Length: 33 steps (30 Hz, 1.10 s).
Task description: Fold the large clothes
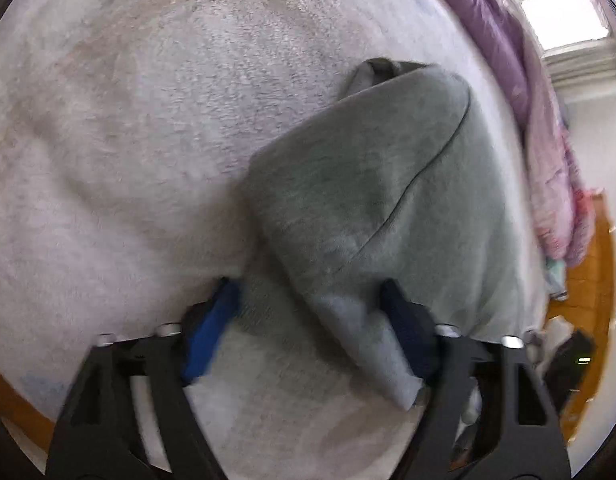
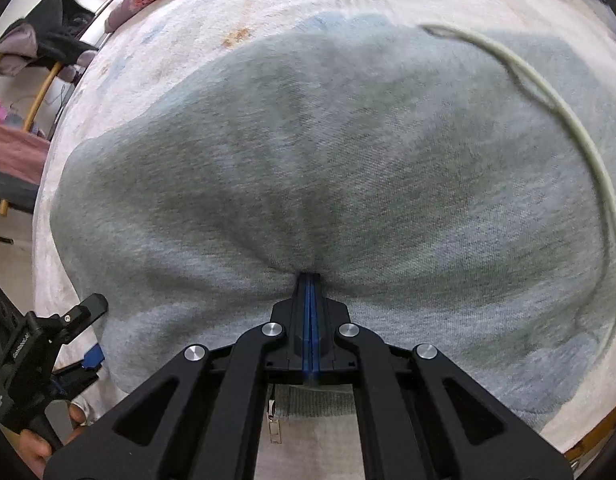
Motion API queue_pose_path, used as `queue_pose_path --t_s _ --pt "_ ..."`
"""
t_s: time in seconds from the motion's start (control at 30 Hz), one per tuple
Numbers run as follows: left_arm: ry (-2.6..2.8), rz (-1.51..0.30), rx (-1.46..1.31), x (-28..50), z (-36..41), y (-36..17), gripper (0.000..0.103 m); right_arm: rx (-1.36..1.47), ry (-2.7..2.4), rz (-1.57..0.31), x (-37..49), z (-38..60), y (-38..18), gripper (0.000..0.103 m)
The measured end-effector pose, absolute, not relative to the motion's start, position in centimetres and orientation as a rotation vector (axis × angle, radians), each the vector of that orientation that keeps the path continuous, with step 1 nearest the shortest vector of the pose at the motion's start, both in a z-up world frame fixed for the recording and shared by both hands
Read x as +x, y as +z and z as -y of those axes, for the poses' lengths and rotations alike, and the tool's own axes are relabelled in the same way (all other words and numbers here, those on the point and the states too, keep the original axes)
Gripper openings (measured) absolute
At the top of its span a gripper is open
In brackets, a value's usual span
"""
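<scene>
Your right gripper (image 2: 310,280) is clenched on a pinch of the grey sweatshirt (image 2: 328,168), which lies spread on the pale blanket (image 1: 128,140). Left gripper (image 1: 312,320) is released and straddles the sleeve (image 1: 360,336); a thin bite may slip. The drawcord (image 2: 580,140) could snag. Purple quilt (image 1: 500,28) lies well apart.
</scene>
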State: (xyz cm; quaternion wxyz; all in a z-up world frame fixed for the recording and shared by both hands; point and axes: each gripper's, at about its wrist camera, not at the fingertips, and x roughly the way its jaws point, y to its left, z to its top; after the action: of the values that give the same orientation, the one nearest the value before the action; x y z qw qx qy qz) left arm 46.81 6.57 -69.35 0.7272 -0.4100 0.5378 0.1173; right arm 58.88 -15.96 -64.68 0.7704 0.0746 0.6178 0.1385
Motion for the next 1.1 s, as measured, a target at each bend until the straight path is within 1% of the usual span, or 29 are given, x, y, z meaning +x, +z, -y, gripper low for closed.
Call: queue_pose_path --t_s 0.03,0.1,0.17,0.2,0.23,0.3,0.37,0.43,0.57,0.67,0.9,0.93,0.97,1.0,1.07,1.1 --pt "0.27 -1.191 -0.894 46.9 -6.6 -69.5 0.034 0.157 0.298 -1.325 58.6 15.7 -64.3 0.003" --pt "0.214 -1.183 -0.955 46.6 -7.2 -69.5 0.014 0.115 0.3 -1.275 57.5 15.2 -63.3 0.003" --pt "0.208 -1.191 -0.927 47.2 -7.0 -69.1 0.013 0.112 0.309 -1.243 56.6 15.2 -62.8 0.004" --pt "0.201 -1.19 -0.911 47.4 -6.8 -68.9 0.012 0.128 0.336 -1.239 56.1 15.1 -62.6 0.017" --pt "0.2 -1.186 -0.902 47.8 -6.6 -68.5 0.012 0.127 0.342 -1.232 55.9 15.1 -62.5 0.032" --pt "0.2 -1.155 -0.916 47.7 -6.7 -67.4 0.011 0.094 0.374 -1.19 54.8 14.4 -61.5 0.042" --pt "0.196 -1.137 -0.966 47.3 -7.3 -66.7 0.011 0.077 0.432 -1.161 54.0 13.4 -60.6 0.044" --pt "0.185 -1.111 -1.01 47.1 -7.5 -65.6 0.011 0.059 0.511 -1.123 53.2 12.2 -59.8 0.052" --pt "0.129 -1.077 -1.009 47.1 -6.9 -62.9 0.011 -0.047 0.664 -1.024 51.3 8.7 -58.3 0.053" --pt "0.105 -1.063 -1.056 47.2 -6.9 -62.1 0.011 -0.095 0.766 -0.99 50.2 6.2 -58.3 0.059" --pt "0.085 -1.061 -1.057 47.3 -6.7 -61.5 0.011 -0.185 0.771 -0.91 51.3 1.9 -59.7 0.059" --pt "0.082 -1.058 -1.056 47.4 -6.7 -61.4 0.011 -0.189 0.762 -0.898 51.6 1.5 -59.7 0.058" --pt "0.081 -1.054 -1.058 47.5 -6.7 -61.2 0.011 -0.195 0.763 -0.892 51.8 1.2 -59.8 0.055" --pt "0.081 -1.05 -1.067 47.7 -6.6 -61.2 0.011 -0.184 0.775 -0.892 52.0 1.0 -59.9 0.044" --pt "0.073 -1.049 -1.089 47.8 -6.7 -61.1 0.014 -0.181 0.748 -0.904 52.4 1.2 -59.9 0.02" --pt "0.072 -1.042 -1.1 47.8 -6.7 -60.8 0.014 -0.183 0.731 -0.926 52.8 1.3 -59.9 0.01"
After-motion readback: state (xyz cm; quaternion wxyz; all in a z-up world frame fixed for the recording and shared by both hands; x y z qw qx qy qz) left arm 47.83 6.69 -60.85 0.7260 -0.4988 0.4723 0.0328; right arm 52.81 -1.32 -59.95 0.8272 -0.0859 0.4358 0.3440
